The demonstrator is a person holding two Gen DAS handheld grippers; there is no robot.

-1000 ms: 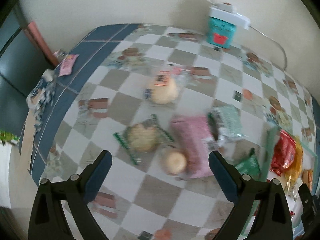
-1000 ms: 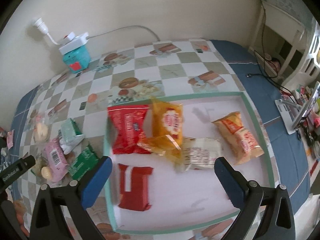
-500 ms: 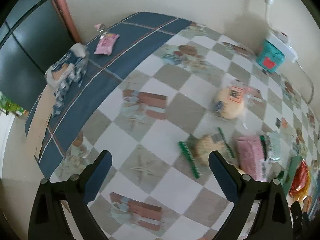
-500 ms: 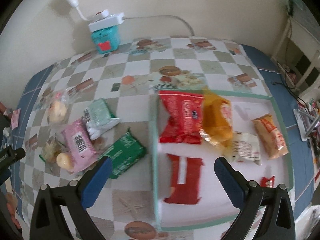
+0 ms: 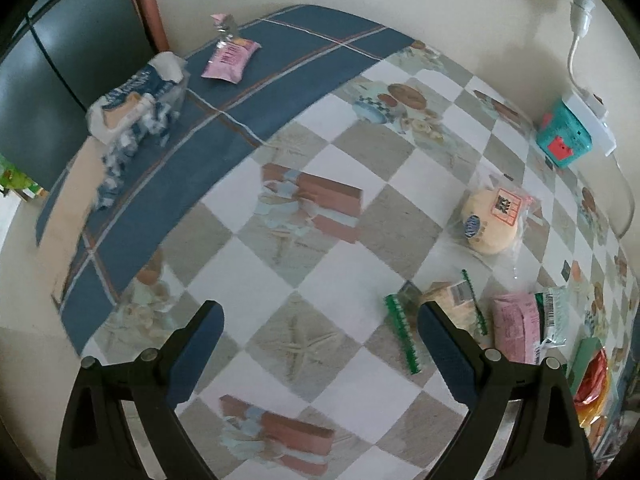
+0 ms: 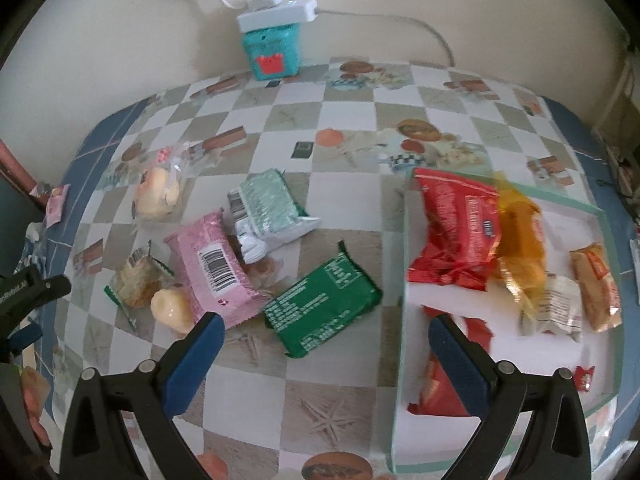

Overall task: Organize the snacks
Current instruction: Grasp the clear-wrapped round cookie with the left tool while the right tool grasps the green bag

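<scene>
In the right wrist view, loose snacks lie on the checkered tablecloth: a dark green packet (image 6: 322, 308), a pink packet (image 6: 216, 266), a pale green and white packet (image 6: 268, 208), a bun in clear wrap (image 6: 158, 192), a green-edged cracker pack (image 6: 136, 280) and a small round bun (image 6: 172, 310). A white tray with a green rim (image 6: 402, 280) holds red, orange and tan packets. My right gripper (image 6: 324, 356) is open and empty, just in front of the dark green packet. My left gripper (image 5: 320, 344) is open and empty over bare cloth, left of the cracker pack (image 5: 444, 304).
A teal box with a white power strip (image 6: 274, 46) stands at the wall. In the left wrist view a pink sachet (image 5: 230, 58) and a blue-white wrapper (image 5: 136, 100) lie on the blue border near the table's far-left edge. A dark cabinet stands beyond it.
Both grippers have swung left. The right view has shifted from over the tray to the loose snacks. The left view now faces the table's left part, with the snacks at its right edge.
</scene>
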